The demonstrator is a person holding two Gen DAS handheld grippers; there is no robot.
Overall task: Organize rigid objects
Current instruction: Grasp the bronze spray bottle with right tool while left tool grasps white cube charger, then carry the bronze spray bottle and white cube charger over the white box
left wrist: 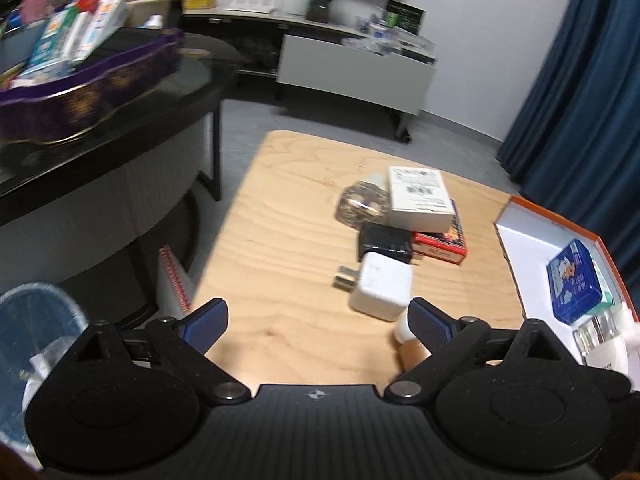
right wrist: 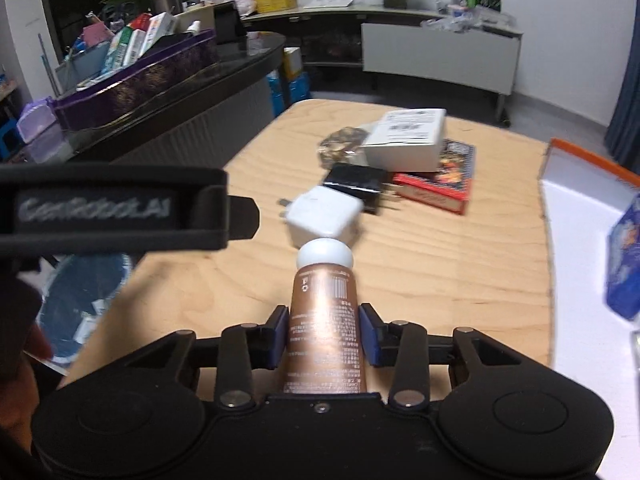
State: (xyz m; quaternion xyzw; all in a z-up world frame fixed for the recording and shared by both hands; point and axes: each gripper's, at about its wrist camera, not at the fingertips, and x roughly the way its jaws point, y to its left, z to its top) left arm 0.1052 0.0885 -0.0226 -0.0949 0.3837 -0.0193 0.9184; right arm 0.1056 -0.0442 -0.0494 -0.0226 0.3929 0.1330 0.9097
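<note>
Right wrist view: the right gripper (right wrist: 323,334) has its jaws clamped on a copper-brown tube (right wrist: 324,320) with a white cap (right wrist: 325,254), the 2 blue pads pressing its sides about midway along the body. The tube points forward over the wooden counter (right wrist: 440,272), its cap close in front of a white charger (right wrist: 324,216) whose prongs stick out to the left. Whether the cap touches the charger cannot be told through the blur. Just behind the charger lies a black adapter (right wrist: 354,186), and behind that a red card box (right wrist: 440,184) with a white carton (right wrist: 408,140) resting partly on it; a clear glass piece (right wrist: 340,144) sits to the left of the carton. At the right edge stands an open orange-rimmed box (right wrist: 580,216) with a white inside, holding a blue pack (right wrist: 626,268). The left gripper's black housing crosses the left side of this view (its printed lettering is blurred).

Left wrist view: the left gripper (left wrist: 316,320) has its jaws wide apart with nothing between them, only bare counter (left wrist: 280,280). The white charger (left wrist: 382,286) lies just beside its right finger, and the tube's cap (left wrist: 402,332) peeks out next to that finger. The orange-rimmed box (left wrist: 532,240) sits at right, with the blue pack (left wrist: 574,280) and a few pale items inside. A purple tray (left wrist: 80,96) of packages stands on a dark table at the left.
</note>
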